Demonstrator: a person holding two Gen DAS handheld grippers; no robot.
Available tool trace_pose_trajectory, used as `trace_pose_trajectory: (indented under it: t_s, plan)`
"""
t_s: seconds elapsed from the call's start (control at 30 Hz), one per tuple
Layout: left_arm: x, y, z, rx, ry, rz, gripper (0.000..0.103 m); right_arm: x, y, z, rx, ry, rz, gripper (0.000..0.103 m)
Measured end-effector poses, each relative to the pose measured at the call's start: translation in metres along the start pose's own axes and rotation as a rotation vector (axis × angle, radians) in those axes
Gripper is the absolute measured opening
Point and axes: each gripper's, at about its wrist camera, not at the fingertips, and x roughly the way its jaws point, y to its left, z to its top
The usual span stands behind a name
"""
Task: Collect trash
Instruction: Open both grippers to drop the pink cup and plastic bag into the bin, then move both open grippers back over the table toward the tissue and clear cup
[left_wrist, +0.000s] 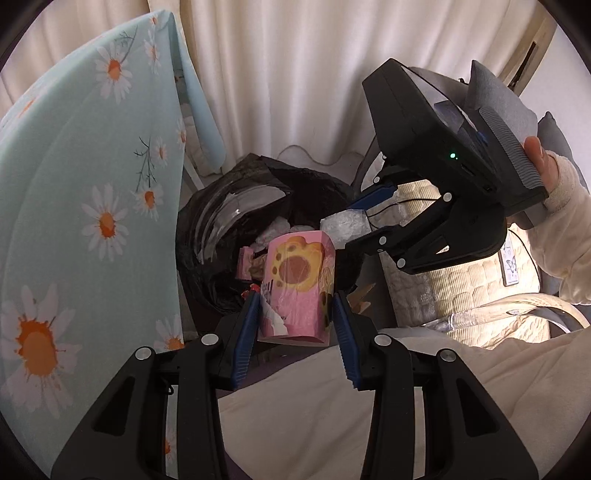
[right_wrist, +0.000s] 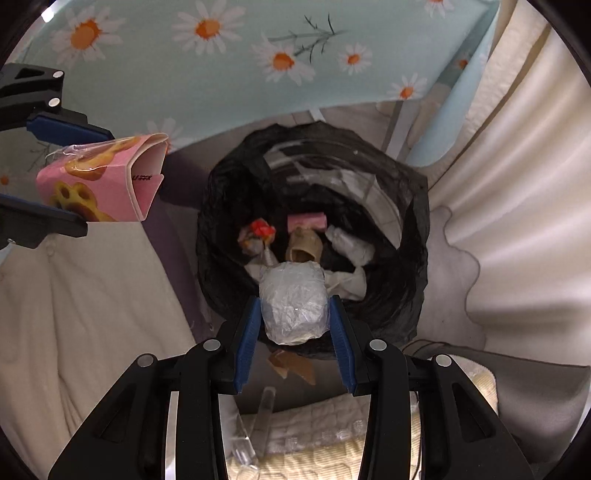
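Observation:
My left gripper (left_wrist: 295, 299) is shut on a pink carton with a paw print (left_wrist: 297, 284) and holds it just short of the bin's near rim. It also shows in the right wrist view (right_wrist: 103, 181) at the left. My right gripper (right_wrist: 293, 302) is shut on a crumpled clear plastic wad (right_wrist: 293, 302), held over the near rim of the black-lined trash bin (right_wrist: 413, 229). The wad also shows in the left wrist view (left_wrist: 345, 225) over the bin (left_wrist: 207, 229). Several pieces of trash lie in the bin, among them a red wrapper (right_wrist: 262, 229).
A daisy-print blue cloth (left_wrist: 85, 184) hangs over a table at the left of the bin. White curtains (left_wrist: 295, 74) hang behind. A cream quilted cushion (left_wrist: 424, 288) lies at the right. A brown scrap (right_wrist: 291, 365) lies on the floor below the right gripper.

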Motion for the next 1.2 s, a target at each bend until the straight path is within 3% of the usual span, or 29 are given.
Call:
trace_pose_trajectory:
  t_s: [0.23, 0.27, 0.3, 0.37, 0.5, 0.77, 1.03, 1.2]
  plan:
    - [0.043, 0.007, 0.009, 0.013, 0.097, -0.026, 0.042, 0.051, -0.020, 0.001, 0.026, 0.135, 0.042, 0.036]
    - [0.043, 0.008, 0.011, 0.020, 0.090, -0.032, 0.049, 0.055, -0.020, 0.000, 0.025, 0.147, 0.040, 0.037]
    - [0.042, 0.009, 0.013, 0.021, 0.076, -0.033, 0.068, 0.059, -0.022, 0.001, 0.024, 0.159, 0.038, 0.042]
    - [0.037, 0.012, 0.013, 0.007, 0.034, -0.034, 0.090, 0.059, -0.025, 0.001, 0.032, 0.168, 0.015, 0.078]
    - [0.023, 0.019, 0.013, -0.032, -0.029, -0.099, 0.097, 0.053, -0.036, 0.001, 0.065, 0.141, -0.017, 0.082]
    - [0.010, 0.020, 0.014, -0.104, -0.073, -0.136, 0.097, 0.037, -0.036, 0.008, 0.107, 0.042, -0.031, 0.086]
    - [-0.033, -0.003, 0.006, -0.013, -0.185, -0.109, 0.097, 0.010, -0.019, 0.013, 0.092, -0.075, -0.016, 0.087]
    - [-0.064, -0.013, 0.000, 0.024, -0.281, -0.046, 0.097, -0.014, -0.009, 0.016, 0.078, -0.144, -0.038, 0.087]
